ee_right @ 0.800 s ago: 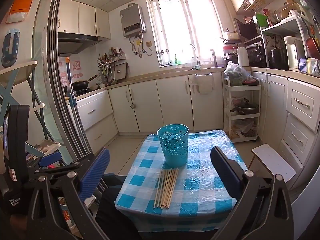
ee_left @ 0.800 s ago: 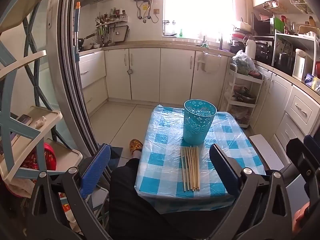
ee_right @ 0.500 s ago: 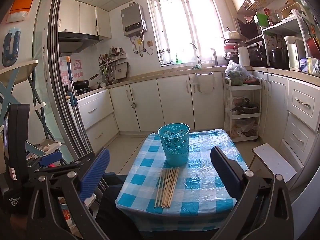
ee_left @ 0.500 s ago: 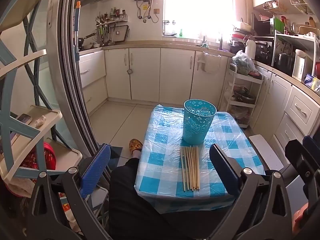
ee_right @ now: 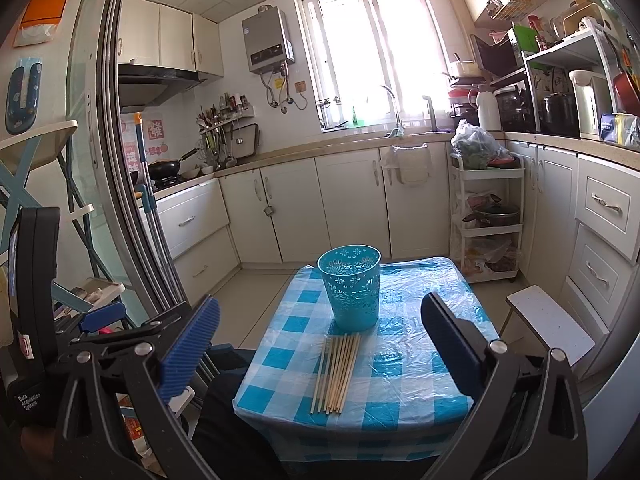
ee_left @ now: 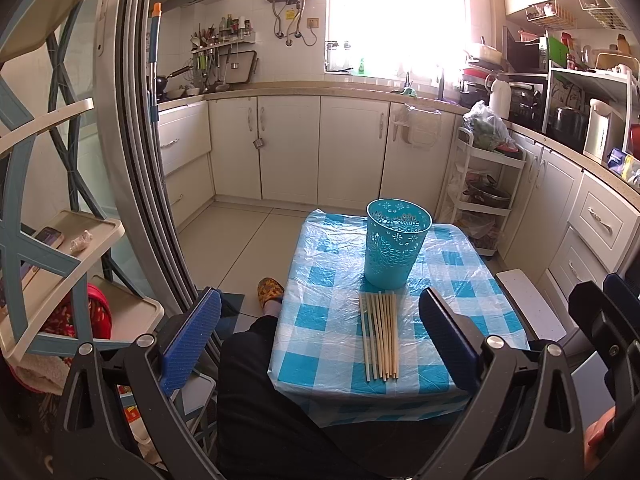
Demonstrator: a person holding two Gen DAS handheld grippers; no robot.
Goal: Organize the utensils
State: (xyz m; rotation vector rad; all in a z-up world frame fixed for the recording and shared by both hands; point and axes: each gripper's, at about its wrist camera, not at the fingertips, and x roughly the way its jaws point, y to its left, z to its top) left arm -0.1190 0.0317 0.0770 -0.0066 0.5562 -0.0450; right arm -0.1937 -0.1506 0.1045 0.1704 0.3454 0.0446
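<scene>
Several pale wooden chopsticks (ee_left: 379, 334) (ee_right: 336, 372) lie side by side on a small table with a blue-and-white checked cloth (ee_left: 332, 360) (ee_right: 404, 380). Just behind them a teal perforated cup (ee_left: 396, 248) (ee_right: 351, 286) stands upright and looks empty. My left gripper (ee_left: 320, 340) is held back from the table's near edge, jaws wide open, nothing between them. My right gripper (ee_right: 320, 344) hangs the same way, open and empty, short of the table. The left gripper's body shows at the left edge of the right wrist view.
A person's dark trouser leg (ee_left: 256, 380) and a patterned slipper (ee_left: 270, 290) sit left of the table. A blue folding rack (ee_left: 60, 248) and a sliding door frame (ee_left: 148, 184) stand on the left. A white stool (ee_right: 550, 324) and cabinets (ee_right: 600, 232) lie right.
</scene>
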